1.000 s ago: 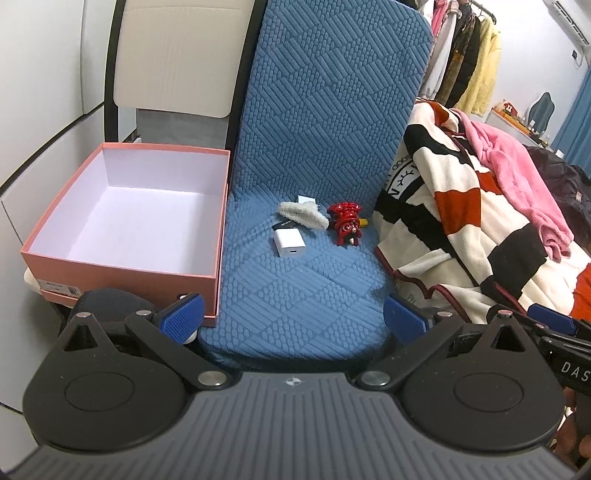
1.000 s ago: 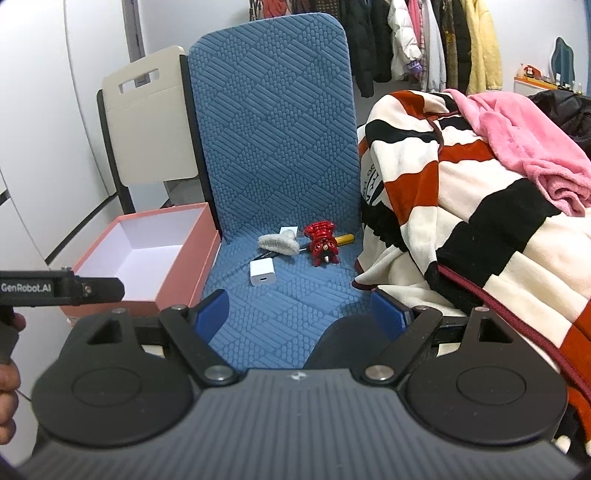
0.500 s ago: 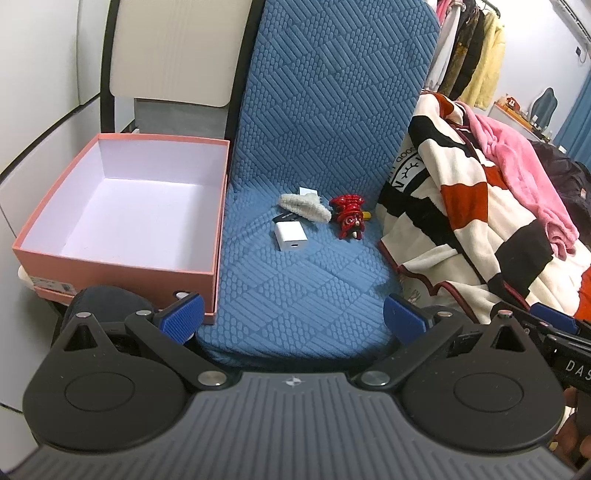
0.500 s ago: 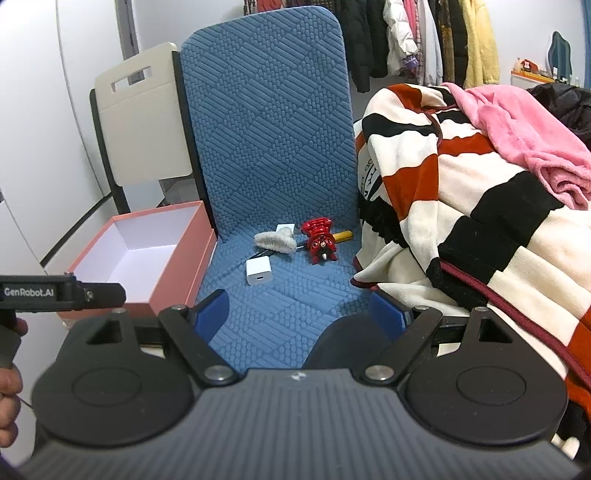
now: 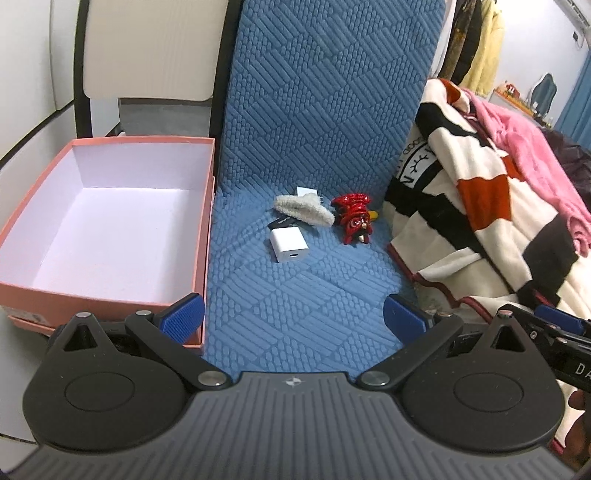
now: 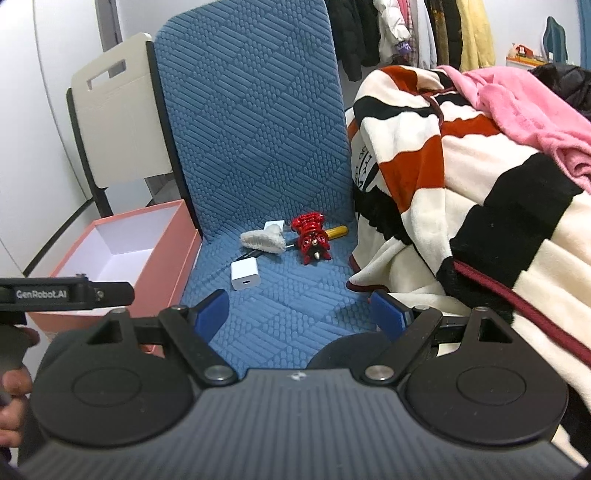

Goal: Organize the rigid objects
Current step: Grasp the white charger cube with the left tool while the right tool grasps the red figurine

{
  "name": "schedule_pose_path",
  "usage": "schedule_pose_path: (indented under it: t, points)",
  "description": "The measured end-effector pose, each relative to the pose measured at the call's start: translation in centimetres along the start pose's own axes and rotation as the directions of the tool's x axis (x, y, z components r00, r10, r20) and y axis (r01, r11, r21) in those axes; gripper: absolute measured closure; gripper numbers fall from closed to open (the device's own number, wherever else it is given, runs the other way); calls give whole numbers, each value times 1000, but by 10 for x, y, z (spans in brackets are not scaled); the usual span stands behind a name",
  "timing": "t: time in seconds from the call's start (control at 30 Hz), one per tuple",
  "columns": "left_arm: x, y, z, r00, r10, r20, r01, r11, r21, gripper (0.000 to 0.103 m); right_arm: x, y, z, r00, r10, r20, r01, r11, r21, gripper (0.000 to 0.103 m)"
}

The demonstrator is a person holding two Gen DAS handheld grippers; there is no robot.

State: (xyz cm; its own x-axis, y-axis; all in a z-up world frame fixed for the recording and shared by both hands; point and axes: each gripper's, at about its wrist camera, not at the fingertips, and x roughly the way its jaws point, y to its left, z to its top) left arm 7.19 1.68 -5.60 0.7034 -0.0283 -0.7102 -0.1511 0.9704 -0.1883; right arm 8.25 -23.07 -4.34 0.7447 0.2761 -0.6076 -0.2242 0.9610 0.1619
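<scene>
On the blue chair seat [image 5: 295,295] lie a white charger block [image 5: 288,244], a fuzzy white hair clip [image 5: 303,209], a red figurine [image 5: 354,218], a small white item behind the clip and a yellow-tipped pen [image 6: 334,231]. They also show in the right wrist view: charger [image 6: 245,278], clip [image 6: 263,240], figurine [image 6: 312,242]. An empty pink box [image 5: 103,221] stands left of the seat. My left gripper [image 5: 293,317] is open and empty, short of the objects. My right gripper [image 6: 301,314] is open and empty over the seat's front.
A striped red, black and cream blanket [image 6: 461,192] with a pink cloth [image 6: 517,103] on it is heaped right of the seat. A white chair back [image 6: 118,122] stands behind the box. Clothes hang at the back [image 6: 406,33].
Both grippers have moved forward toward the chair seat; the objects look larger and nearer. Nothing was grasped or moved.
</scene>
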Motion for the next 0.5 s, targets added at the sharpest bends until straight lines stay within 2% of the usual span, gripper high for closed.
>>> schedule_pose_path:
  t: [0.27,0.5]
  points:
    - [44,-14,7,1000,-10,5,10,999,46,0,37,-10,3,1000,-21,19,21,1000,24,18]
    - [84,-11,10,1000,-17,8,16,999,49,0,65,-12,8,998,-14,63,11,999,48,18]
